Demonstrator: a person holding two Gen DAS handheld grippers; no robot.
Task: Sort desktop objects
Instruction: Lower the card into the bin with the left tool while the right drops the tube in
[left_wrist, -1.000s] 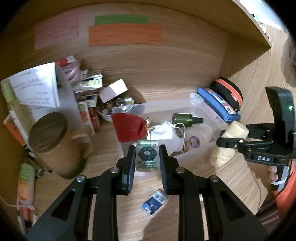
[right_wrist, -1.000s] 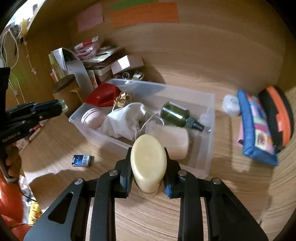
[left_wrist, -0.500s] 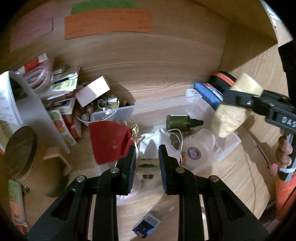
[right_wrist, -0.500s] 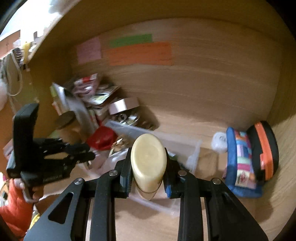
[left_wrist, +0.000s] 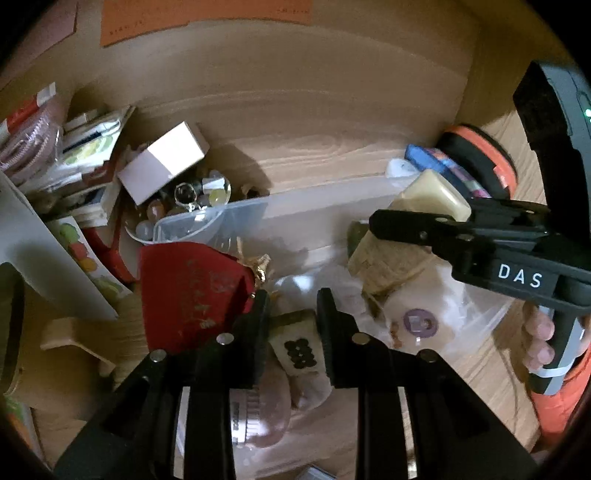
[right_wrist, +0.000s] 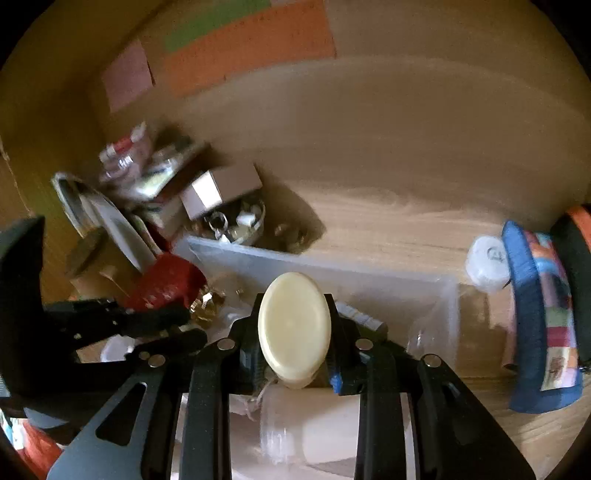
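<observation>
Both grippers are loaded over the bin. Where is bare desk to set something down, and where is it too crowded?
Bare wood lies behind the clear bin, between the small white box and the white round container. The desk's left corner is piled with packets and boxes. The bin itself is crowded: red pouch, white cloth, bottles.

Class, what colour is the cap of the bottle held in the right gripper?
Pale cream-yellow cap; the right wrist view shows it best.
</observation>
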